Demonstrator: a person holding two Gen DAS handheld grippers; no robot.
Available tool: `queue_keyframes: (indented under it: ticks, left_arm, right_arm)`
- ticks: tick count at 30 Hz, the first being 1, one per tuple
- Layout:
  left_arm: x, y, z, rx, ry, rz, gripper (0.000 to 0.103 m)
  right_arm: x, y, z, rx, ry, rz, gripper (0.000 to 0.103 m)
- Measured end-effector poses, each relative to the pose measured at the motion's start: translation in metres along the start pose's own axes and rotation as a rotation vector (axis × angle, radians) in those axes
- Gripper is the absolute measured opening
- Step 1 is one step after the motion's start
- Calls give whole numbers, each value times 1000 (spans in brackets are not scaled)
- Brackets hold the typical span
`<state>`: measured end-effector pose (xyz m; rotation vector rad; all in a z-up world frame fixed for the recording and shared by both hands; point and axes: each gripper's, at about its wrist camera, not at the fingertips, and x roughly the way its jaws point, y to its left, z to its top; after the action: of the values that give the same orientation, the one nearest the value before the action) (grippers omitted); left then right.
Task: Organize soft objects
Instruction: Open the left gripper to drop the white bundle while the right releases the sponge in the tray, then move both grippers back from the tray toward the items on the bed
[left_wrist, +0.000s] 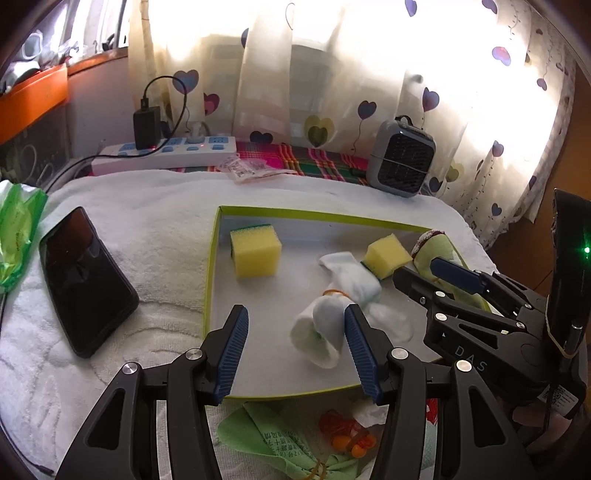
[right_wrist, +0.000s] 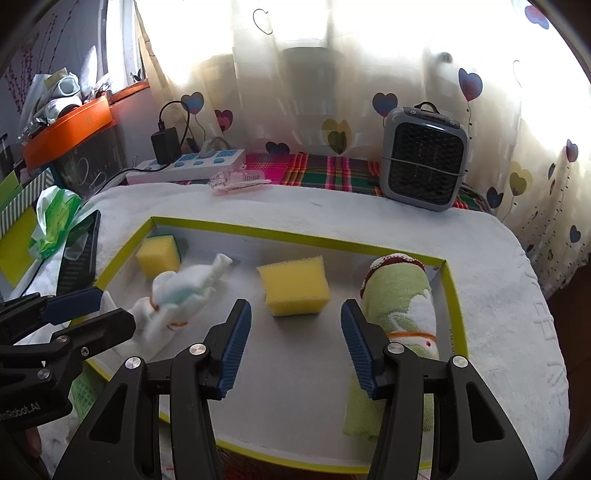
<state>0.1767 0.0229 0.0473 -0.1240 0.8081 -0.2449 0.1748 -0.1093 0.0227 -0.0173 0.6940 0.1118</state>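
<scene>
A shallow box with a lime-green rim (left_wrist: 212, 280) (right_wrist: 258, 230) lies on a white towel. Inside it are two yellow sponges (left_wrist: 255, 253) (left_wrist: 386, 256), a white sock bundle (left_wrist: 332, 306) tied with an orange band, and a rolled green towel (right_wrist: 402, 299). My left gripper (left_wrist: 295, 310) stands open over the box's near side, its right pad beside the sock bundle without pressing it. My right gripper (right_wrist: 295, 308) is open too; the nearer sponge (right_wrist: 293, 286) lies just beyond its tips and the green towel is to the right of its right finger. Each gripper shows in the other's view (left_wrist: 424, 275) (right_wrist: 99, 310).
A black phone (left_wrist: 85, 280) and a green plastic bag (left_wrist: 18, 236) lie left of the box. A power strip (left_wrist: 166, 153) and a small grey heater (left_wrist: 402, 162) stand at the back by the curtain. A green cloth and orange bands (left_wrist: 343, 432) lie in front.
</scene>
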Motion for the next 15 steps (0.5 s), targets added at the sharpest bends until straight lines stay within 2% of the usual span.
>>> queue_keyframes:
  ticks: [15]
  left_arm:
    - [-24,3,-14,-11,-13,18,53]
  right_arm:
    - [-21,7,-11,17,-14,2,52]
